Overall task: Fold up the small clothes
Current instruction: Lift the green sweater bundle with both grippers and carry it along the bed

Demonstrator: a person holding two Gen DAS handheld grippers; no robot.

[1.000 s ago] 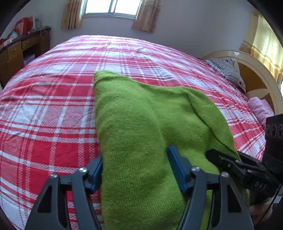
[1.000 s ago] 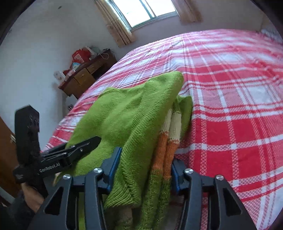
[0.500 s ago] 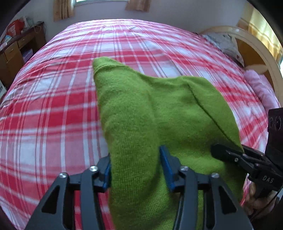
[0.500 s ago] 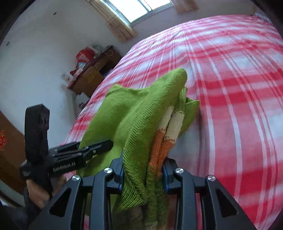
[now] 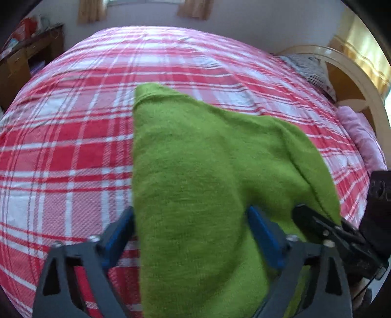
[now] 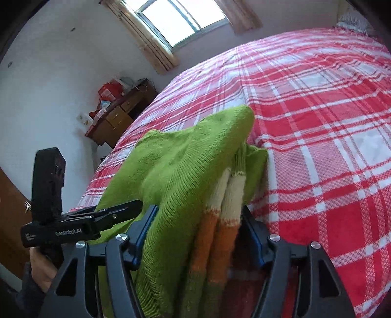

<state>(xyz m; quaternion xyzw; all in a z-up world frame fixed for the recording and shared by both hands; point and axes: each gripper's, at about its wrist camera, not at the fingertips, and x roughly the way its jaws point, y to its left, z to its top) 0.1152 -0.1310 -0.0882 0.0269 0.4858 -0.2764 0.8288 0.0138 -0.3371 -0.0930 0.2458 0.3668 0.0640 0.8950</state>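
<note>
A green knit sweater [image 5: 207, 171] with orange and cream striped cuffs [image 6: 220, 220] lies partly folded on the red plaid bed [image 5: 73, 137]. My left gripper [image 5: 190, 227] stands with its blue pads wide on either side of the near edge, the cloth draped between them. My right gripper [image 6: 198, 225] stands the same way around the sleeve side and cuffs. Each gripper shows in the other's view: the right one [image 5: 325, 230] at the sweater's right edge, the left one [image 6: 97, 220] at its left edge.
The bed fills both views. A wooden desk [image 6: 117, 117] with clutter stands by the wall under a curtained window [image 6: 180, 22]. A headboard [image 5: 352, 80], a grey pillow [image 5: 308, 68] and a pink cloth [image 5: 361, 137] are at the bed's right end.
Both grippers' jaws have opened wider around the sweater than half a second ago. The cloth sits a little lower on the bed. Both views are motion-blurred.
</note>
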